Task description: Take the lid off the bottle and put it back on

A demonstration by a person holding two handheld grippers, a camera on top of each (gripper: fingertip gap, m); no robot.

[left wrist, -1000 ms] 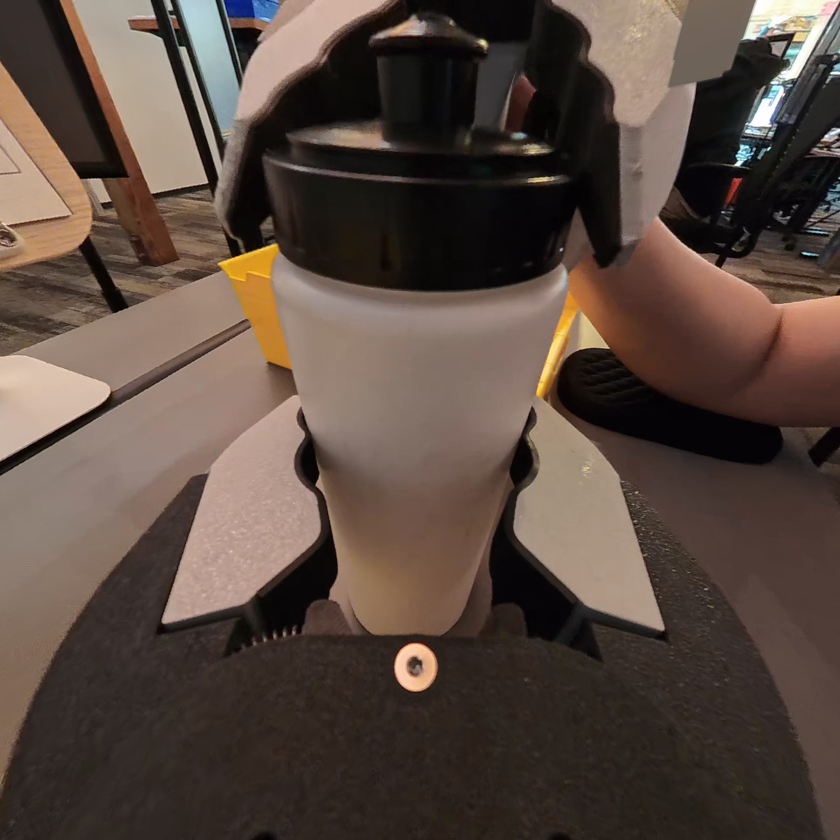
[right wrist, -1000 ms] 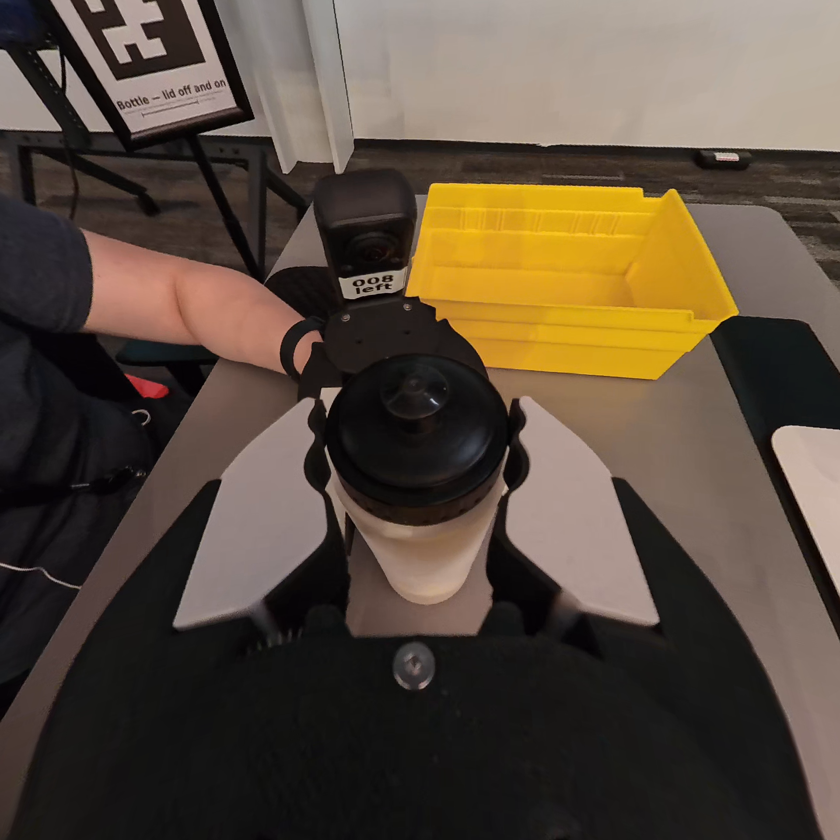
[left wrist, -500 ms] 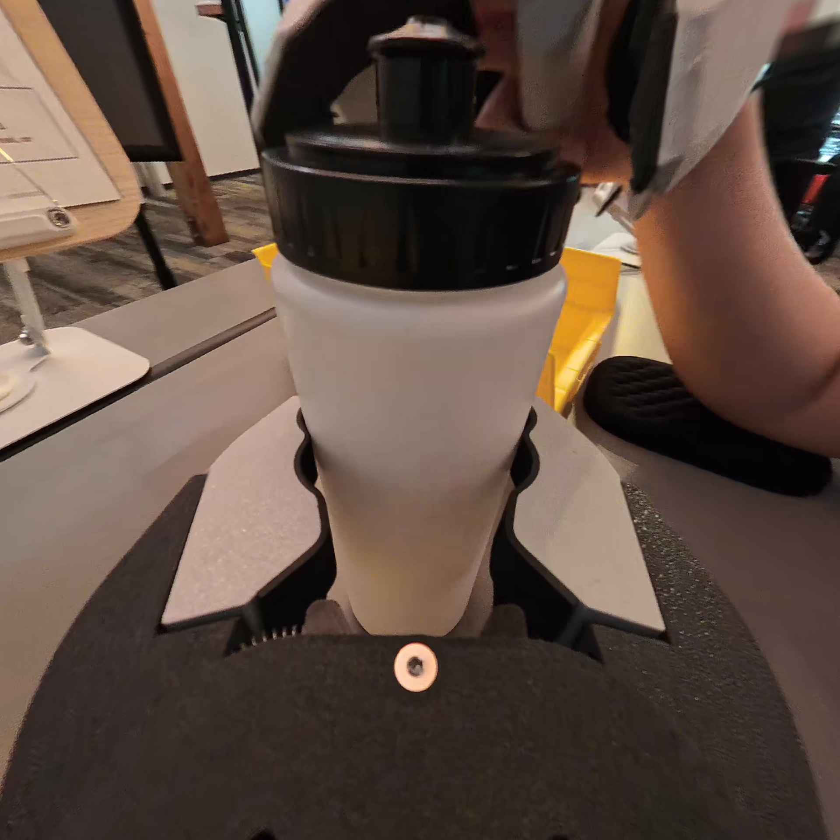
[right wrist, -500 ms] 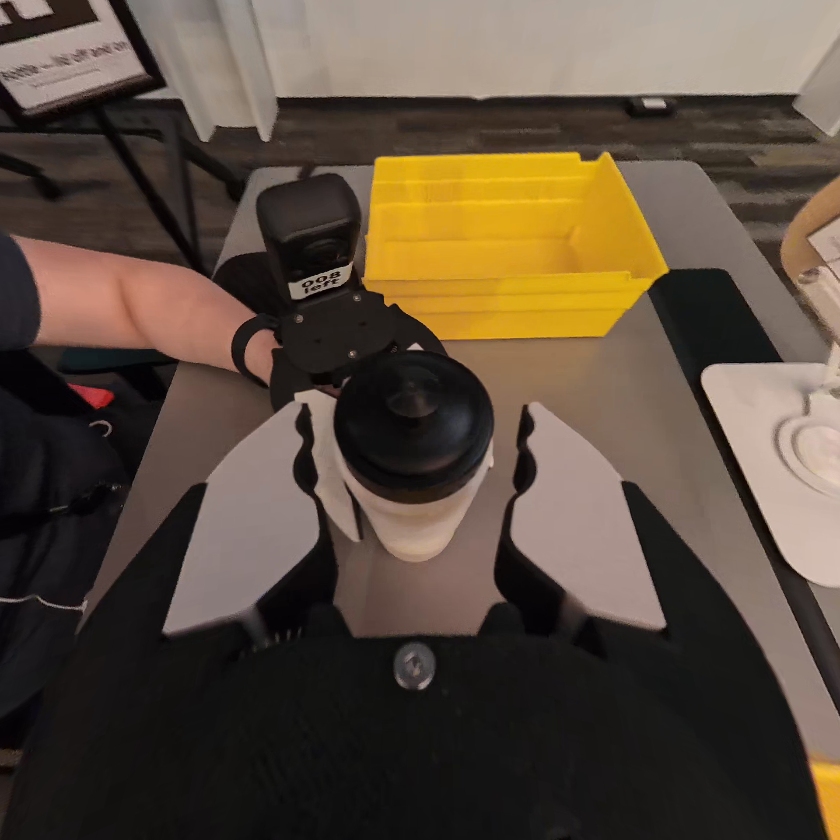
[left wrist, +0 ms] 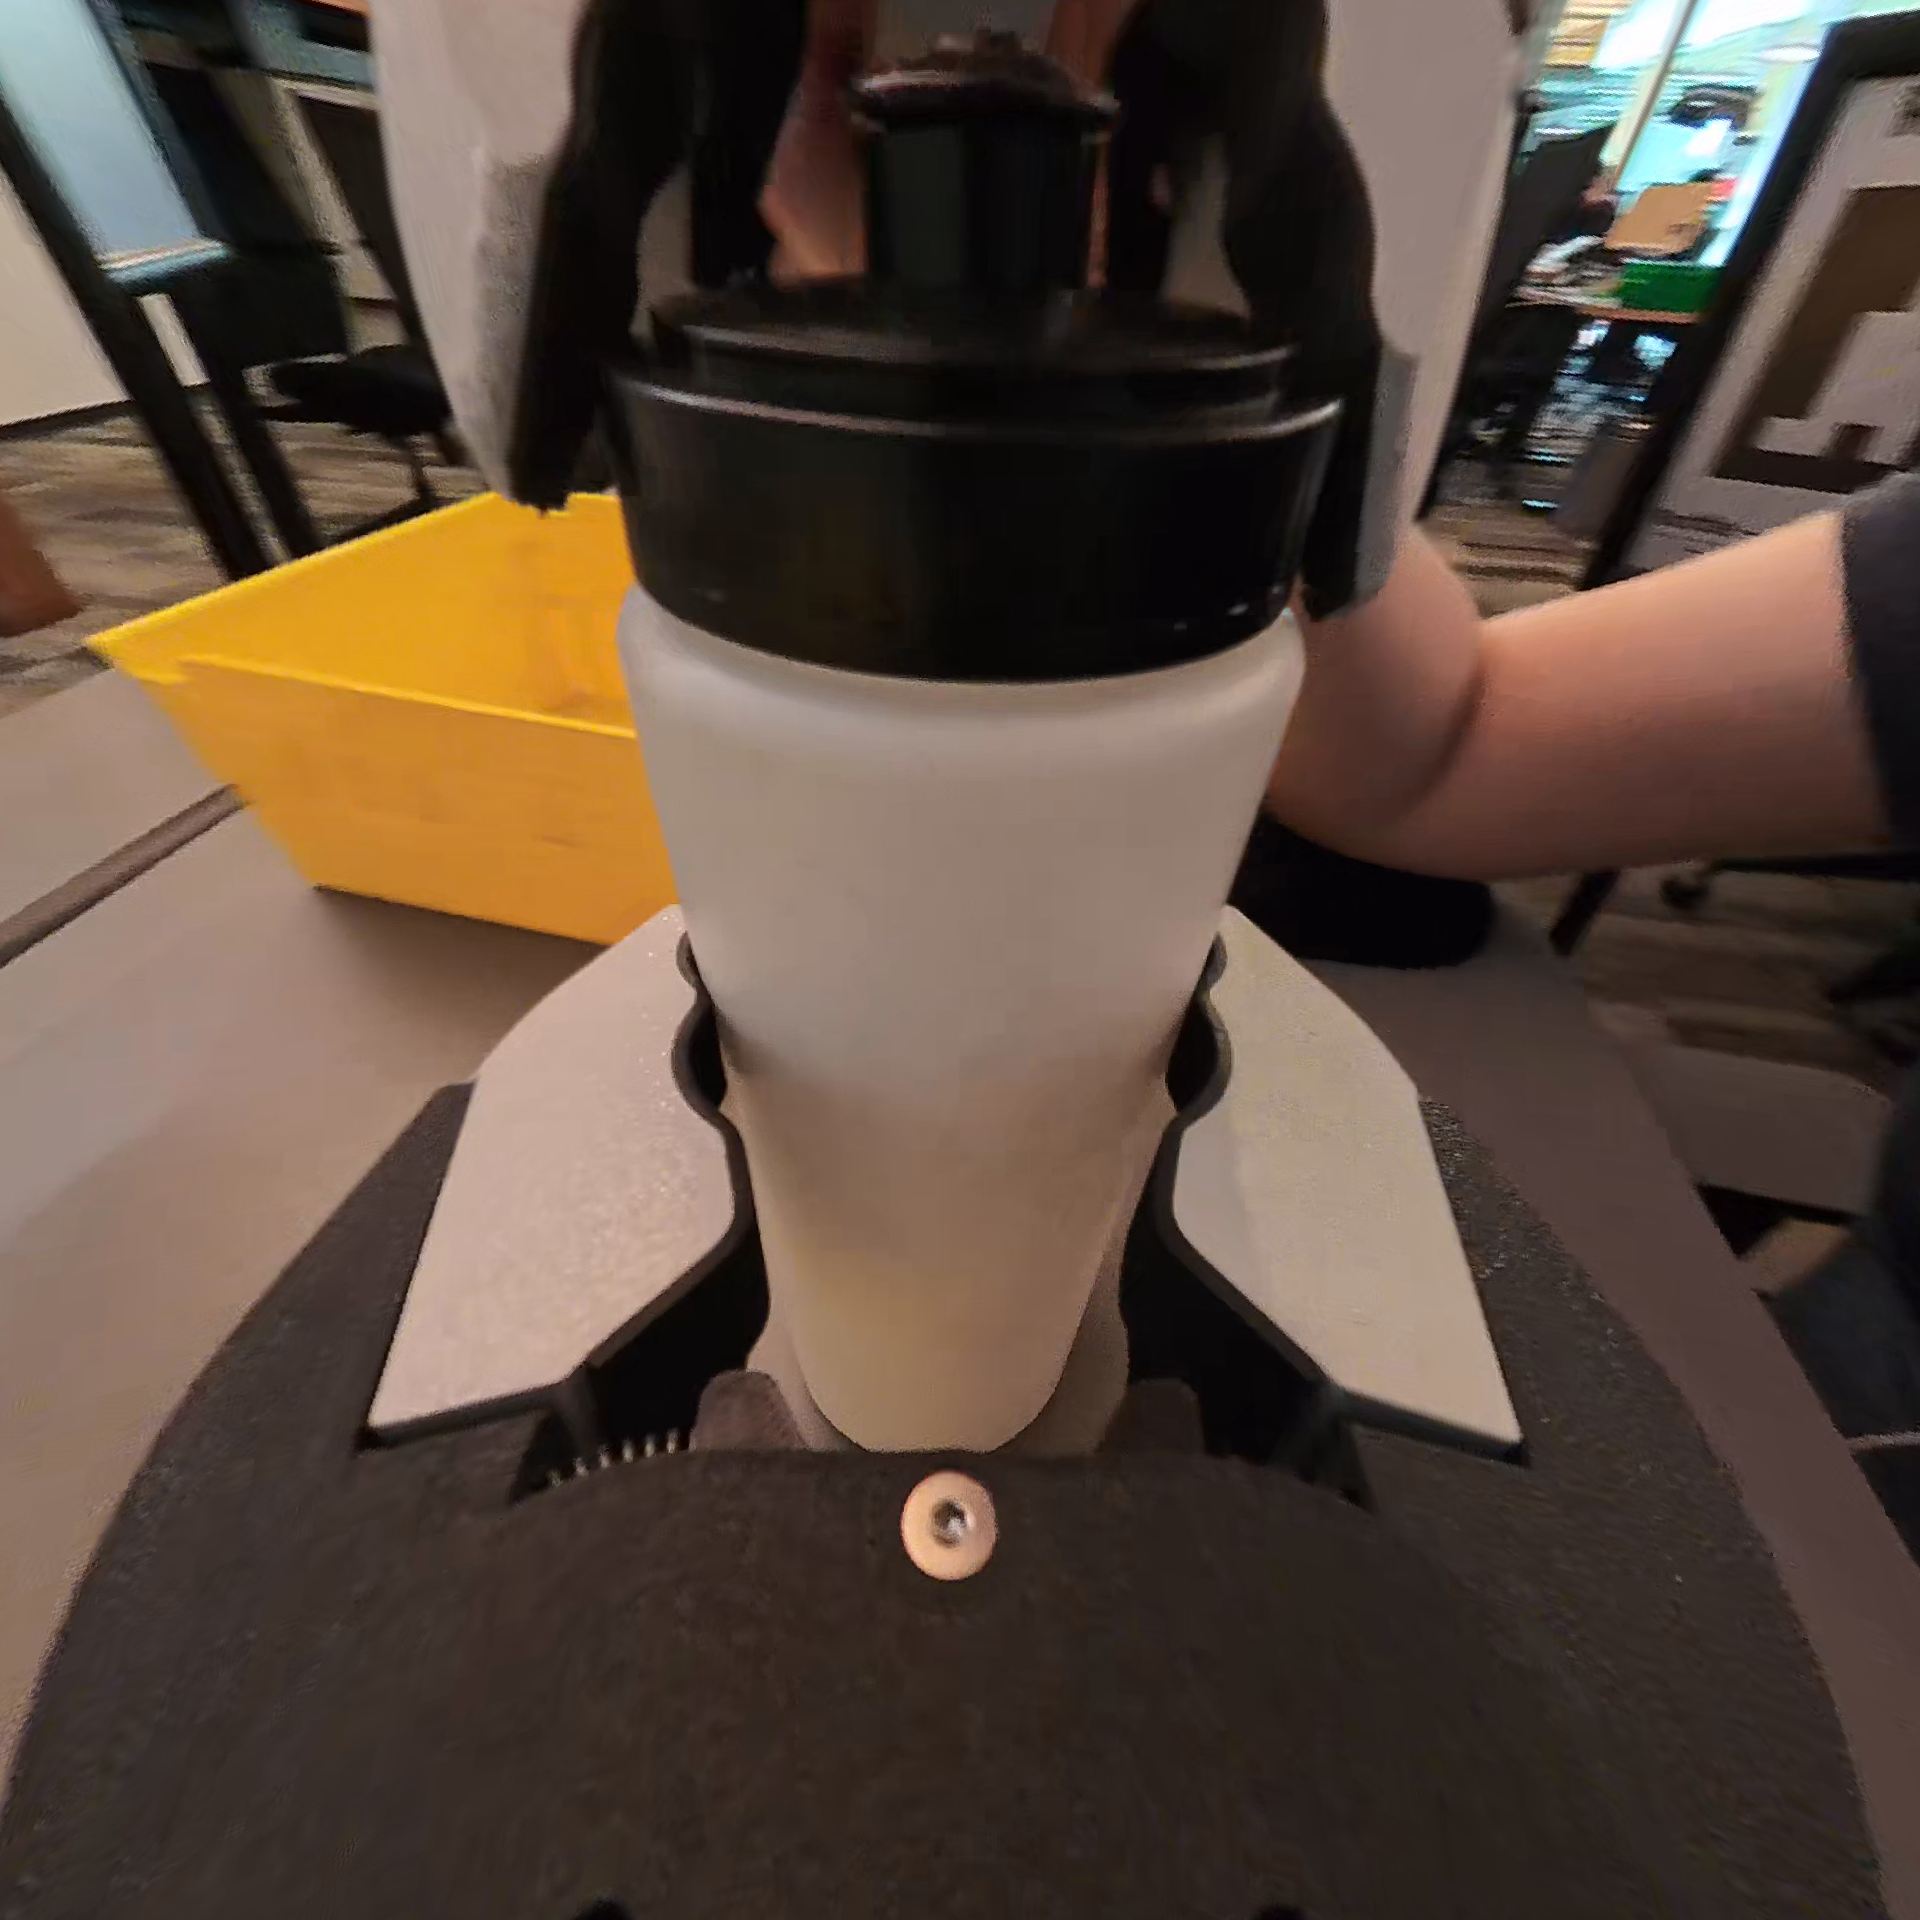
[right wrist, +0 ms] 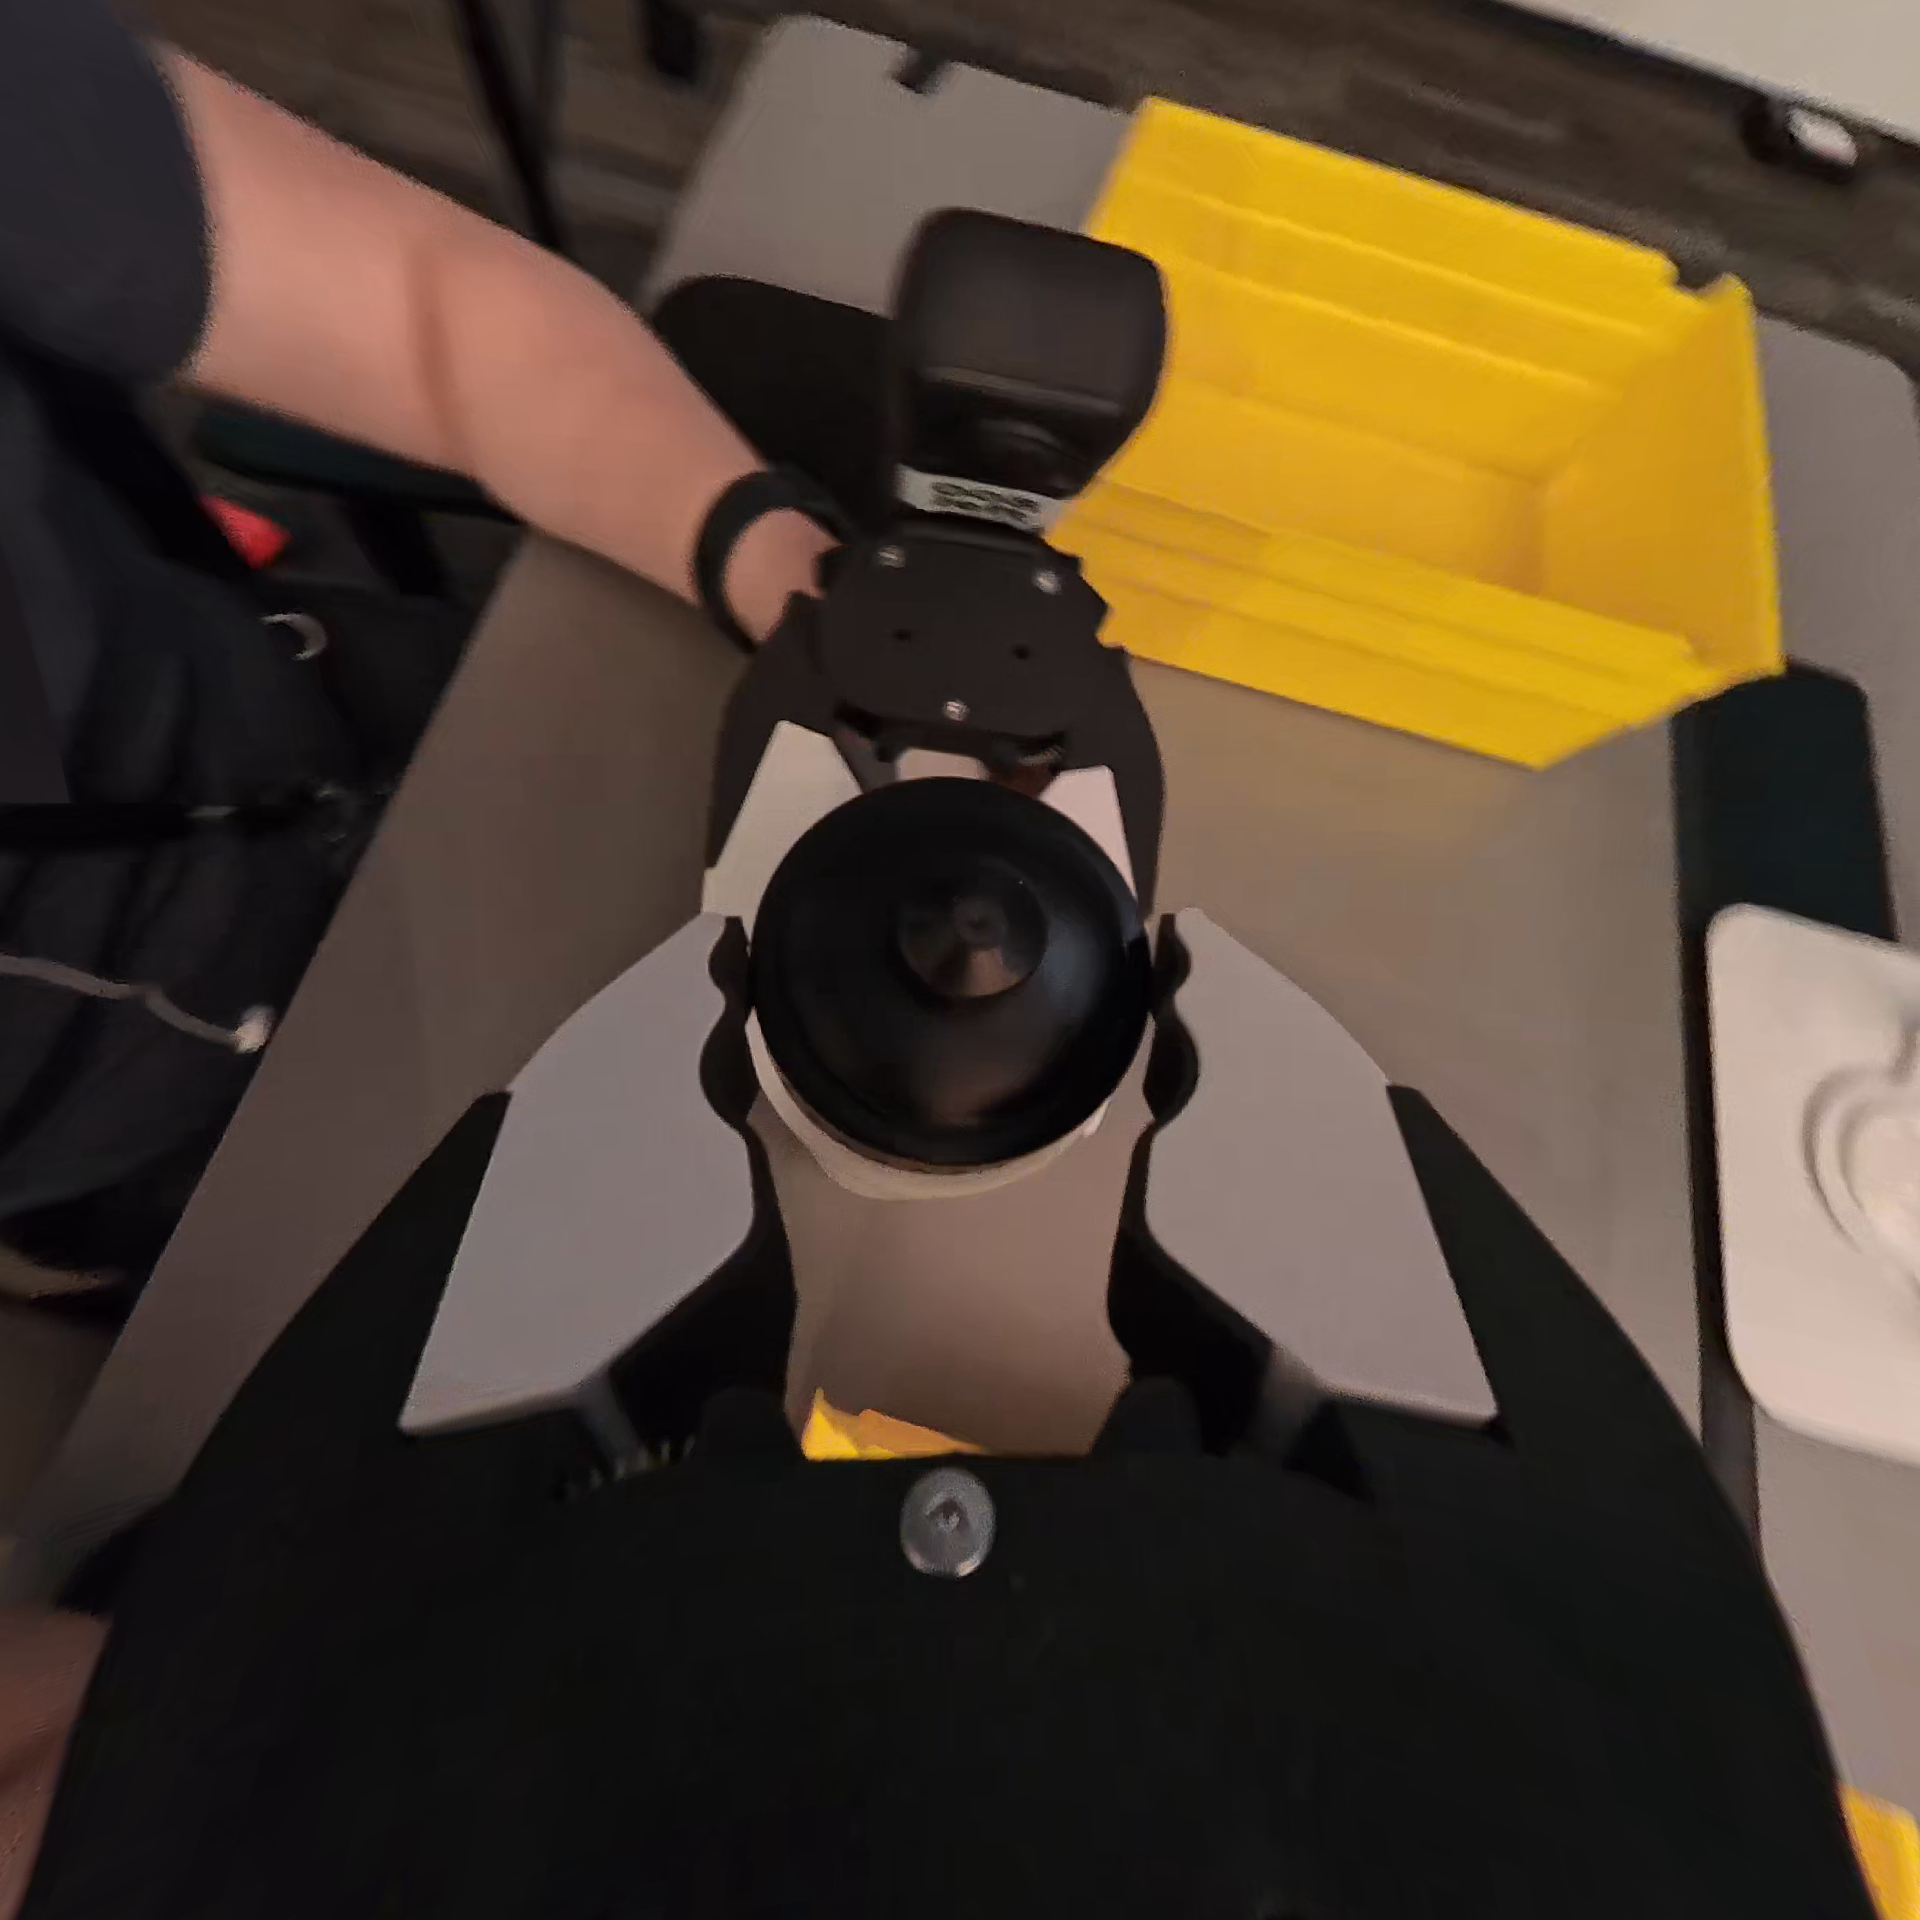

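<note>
A white bottle (left wrist: pixel 956 831) with a black screw lid (left wrist: pixel 966 520) stands upright on the grey table (left wrist: pixel 260 1039). My left gripper (left wrist: pixel 951 940) is shut on the bottle's lower body from the side. My right gripper (right wrist: pixel 945 935) comes down from above and is shut on the lid (right wrist: pixel 862 1039), one finger pressed on each side of the rim. Its black fingers (left wrist: pixel 561 312) flank the lid in the left wrist view. The left gripper (right wrist: pixel 935 800) shows beyond the lid in the right wrist view, with a strip of the bottle (right wrist: pixel 935 1174) below the rim.
A yellow bin (right wrist: pixel 1403 468) sits on the table behind the bottle, also in the left wrist view (left wrist: pixel 416 748). A white pad (right wrist: pixel 1829 1143) and a black mat (right wrist: pixel 1777 810) lie to the right. The person's forearms (left wrist: pixel 1610 727) (right wrist: pixel 468 353) reach in.
The right gripper let go of the lid, turned about the bottle's axis while open, and has closed on the lid again. The left gripper kept hold of the bottle.
</note>
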